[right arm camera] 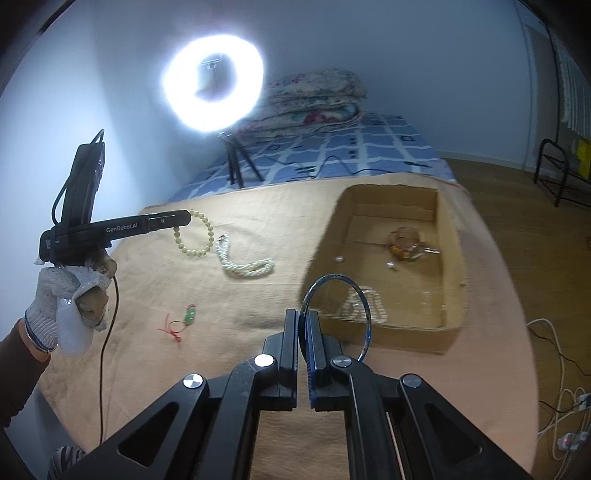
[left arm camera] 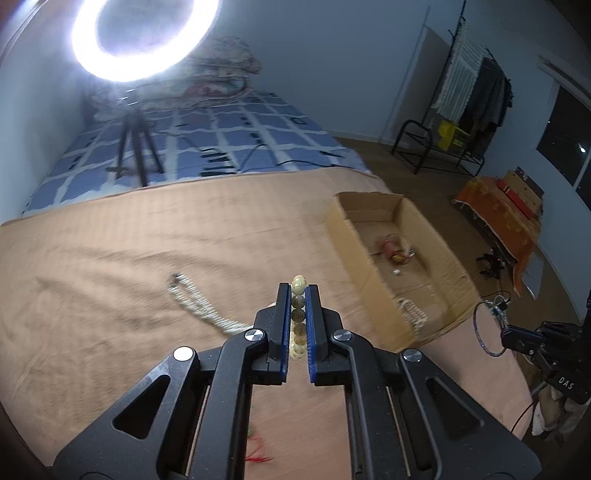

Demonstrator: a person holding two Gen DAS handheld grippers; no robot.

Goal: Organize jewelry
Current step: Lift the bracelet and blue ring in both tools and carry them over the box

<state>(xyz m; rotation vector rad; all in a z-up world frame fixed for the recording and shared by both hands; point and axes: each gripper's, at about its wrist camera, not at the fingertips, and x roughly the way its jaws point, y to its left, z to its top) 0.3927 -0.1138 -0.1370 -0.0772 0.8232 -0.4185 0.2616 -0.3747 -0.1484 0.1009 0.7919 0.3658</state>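
My left gripper (left arm camera: 299, 291) is shut on a cream bead bracelet (left arm camera: 298, 314), held above the tan blanket; from the right wrist view the bracelet (right arm camera: 195, 236) hangs as a loop from that gripper (right arm camera: 188, 218). My right gripper (right arm camera: 303, 317) is shut on a thin blue bangle (right arm camera: 365, 306), raised near the cardboard box (right arm camera: 448, 258). In the box lie an amber bracelet (right arm camera: 404, 243), a white beaded piece (right arm camera: 364, 302) and small beads. A white beaded necklace (right arm camera: 243, 266) and a red-and-green charm (right arm camera: 184, 321) lie on the blanket.
The tan blanket (left arm camera: 147, 258) covers the near bed; a blue checked sheet (left arm camera: 221, 136) lies beyond. A ring light (left arm camera: 144, 33) on a tripod stands on the bed. A gloved hand (right arm camera: 66, 302) holds the left gripper. Cables (right arm camera: 565, 406) lie on the floor at right.
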